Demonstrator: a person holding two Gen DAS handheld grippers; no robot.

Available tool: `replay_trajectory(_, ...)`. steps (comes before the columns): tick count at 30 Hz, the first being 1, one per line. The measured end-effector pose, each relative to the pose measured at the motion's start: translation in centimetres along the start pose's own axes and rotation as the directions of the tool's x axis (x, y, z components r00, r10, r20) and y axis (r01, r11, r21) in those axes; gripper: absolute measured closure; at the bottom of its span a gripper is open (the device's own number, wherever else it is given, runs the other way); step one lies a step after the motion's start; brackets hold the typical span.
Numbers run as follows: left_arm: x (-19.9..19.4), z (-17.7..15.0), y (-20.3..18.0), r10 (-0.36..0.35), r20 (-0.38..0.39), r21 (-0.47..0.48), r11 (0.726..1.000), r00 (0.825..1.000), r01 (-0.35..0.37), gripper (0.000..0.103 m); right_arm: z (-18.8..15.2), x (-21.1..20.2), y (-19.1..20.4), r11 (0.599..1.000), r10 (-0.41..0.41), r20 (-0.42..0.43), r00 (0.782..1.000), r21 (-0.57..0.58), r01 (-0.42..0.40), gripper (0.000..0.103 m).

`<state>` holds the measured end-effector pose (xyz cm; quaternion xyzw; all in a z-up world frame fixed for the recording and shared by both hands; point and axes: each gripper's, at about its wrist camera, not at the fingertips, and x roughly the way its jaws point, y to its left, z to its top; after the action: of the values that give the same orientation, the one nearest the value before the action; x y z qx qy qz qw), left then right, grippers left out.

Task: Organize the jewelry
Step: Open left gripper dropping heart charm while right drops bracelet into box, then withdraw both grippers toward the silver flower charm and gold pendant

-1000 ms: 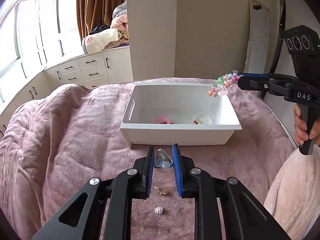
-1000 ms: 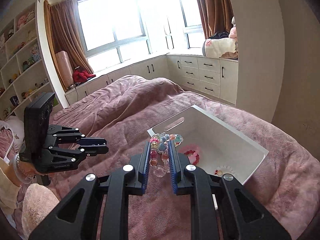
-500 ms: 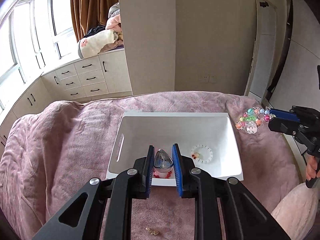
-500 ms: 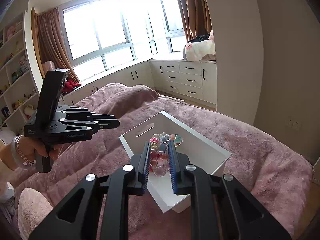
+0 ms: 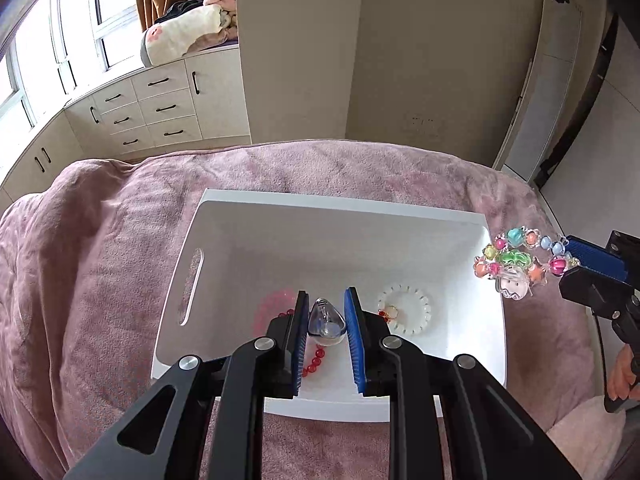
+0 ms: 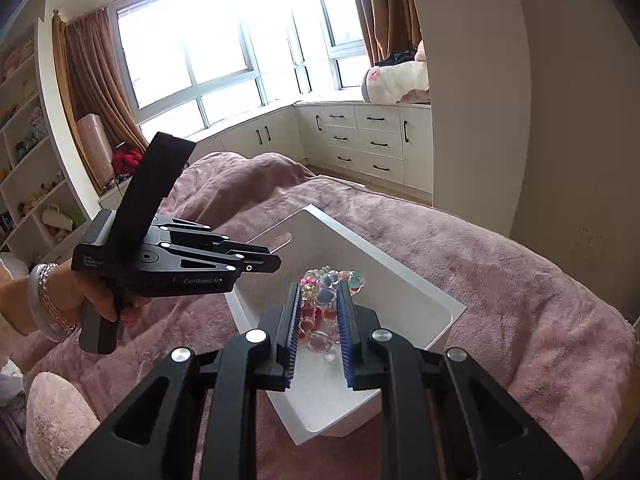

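I am working in a home bedroom: a wide bed under a plush dusty-pink blanket [image 6: 500,264] fills the floor, a curved bay window [image 6: 208,48] with long brown curtains [image 6: 92,92] lets in daylight, cream built-in drawers with black handles [image 6: 364,140] run beneath it, folded bedding [image 5: 188,32] lies on the window seat, and white wall shelves of small toys [image 6: 24,152] stand at the left

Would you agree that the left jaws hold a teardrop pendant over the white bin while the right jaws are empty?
Not quite: the right gripper is not empty; it grips a colourful bead bracelet, as the right wrist view shows. The left gripper does hold the teardrop pendant over the white bin.
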<state>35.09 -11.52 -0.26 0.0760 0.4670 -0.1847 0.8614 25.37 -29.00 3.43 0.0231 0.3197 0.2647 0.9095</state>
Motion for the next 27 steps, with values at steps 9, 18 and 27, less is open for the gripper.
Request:
replay_trajectory(9, 4.2, 0.3, 1.4, -0.004, -0.044, -0.09, 0.996, 0.999, 0.0, 0.08, -1.2, 3.3, -1.4, 1.0, -0.002, -0.064, 0.998, 0.03, 0.004, 0.083)
replay_trajectory(18, 3.0, 0.9, 0.0, 0.049, 0.02, -0.022, 0.999, 0.999, -0.048, 0.042, -1.9, 3.8, -1.7, 0.999, -0.035, -0.077, 0.996, 0.025, 0.037, 0.041)
replay_trajectory(27, -0.5, 0.3, 0.8, 0.104, 0.101, -0.022, 0.994, 0.989, -0.103, 0.021, -1.5, 1.4, 0.0, 0.999, -0.023, -0.009, 1.0, -0.043, 0.022, 0.022)
